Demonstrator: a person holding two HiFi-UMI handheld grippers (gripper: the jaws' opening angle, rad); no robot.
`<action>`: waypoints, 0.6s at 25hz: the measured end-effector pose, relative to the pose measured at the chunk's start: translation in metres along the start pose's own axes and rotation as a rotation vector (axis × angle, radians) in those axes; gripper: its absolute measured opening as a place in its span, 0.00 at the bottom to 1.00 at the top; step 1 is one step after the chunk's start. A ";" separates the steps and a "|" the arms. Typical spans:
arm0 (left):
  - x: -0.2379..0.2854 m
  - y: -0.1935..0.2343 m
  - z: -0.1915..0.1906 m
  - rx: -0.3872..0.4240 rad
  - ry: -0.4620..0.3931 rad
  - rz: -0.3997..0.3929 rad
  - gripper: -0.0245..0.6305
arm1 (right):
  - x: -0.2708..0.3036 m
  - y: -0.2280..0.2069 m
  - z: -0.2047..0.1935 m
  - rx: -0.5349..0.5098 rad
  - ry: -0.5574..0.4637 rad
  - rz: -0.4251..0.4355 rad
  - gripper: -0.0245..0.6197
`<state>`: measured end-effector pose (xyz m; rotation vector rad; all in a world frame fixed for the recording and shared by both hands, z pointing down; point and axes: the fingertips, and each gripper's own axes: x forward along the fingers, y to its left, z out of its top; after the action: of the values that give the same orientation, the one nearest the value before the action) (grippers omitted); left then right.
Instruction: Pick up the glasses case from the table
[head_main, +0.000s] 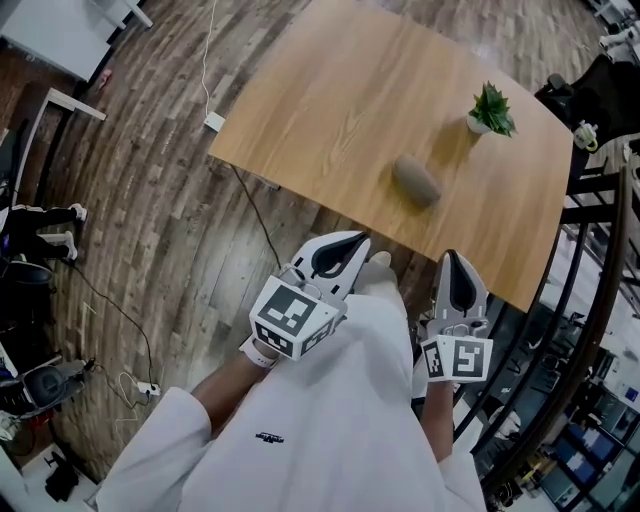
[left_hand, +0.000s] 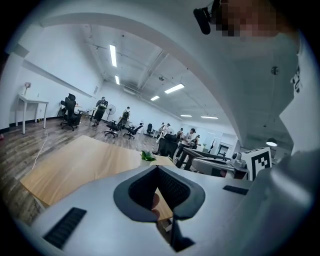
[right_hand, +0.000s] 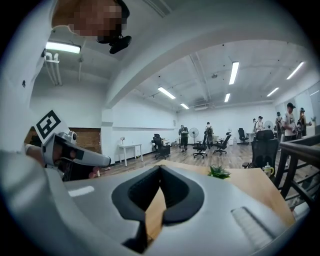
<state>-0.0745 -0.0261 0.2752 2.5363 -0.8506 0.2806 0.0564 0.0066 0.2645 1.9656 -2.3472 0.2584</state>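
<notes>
My left tongs (head_main: 360, 240) and right tongs (head_main: 449, 258) are both closed and empty, near the table (head_main: 330, 110) edge. The case (head_main: 416, 180) lies near 1 plant (head_main: 491, 108).

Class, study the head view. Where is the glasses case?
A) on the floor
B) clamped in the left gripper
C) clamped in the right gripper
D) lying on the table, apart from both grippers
D: the glasses case lies on the table near the potted plant, while the left gripper and right gripper are at the table's near edge, both shut and empty.
</notes>
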 end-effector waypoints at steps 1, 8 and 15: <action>0.003 0.000 0.001 -0.001 0.004 0.002 0.04 | 0.002 -0.002 0.000 -0.004 0.005 0.003 0.05; 0.033 0.002 -0.008 -0.028 0.053 0.003 0.04 | 0.021 -0.023 -0.015 -0.034 0.059 0.039 0.08; 0.067 0.003 -0.021 -0.021 0.117 -0.006 0.04 | 0.041 -0.044 -0.048 -0.028 0.132 0.080 0.22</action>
<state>-0.0248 -0.0529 0.3167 2.4755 -0.7972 0.4110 0.0900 -0.0328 0.3224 1.7867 -2.3353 0.3462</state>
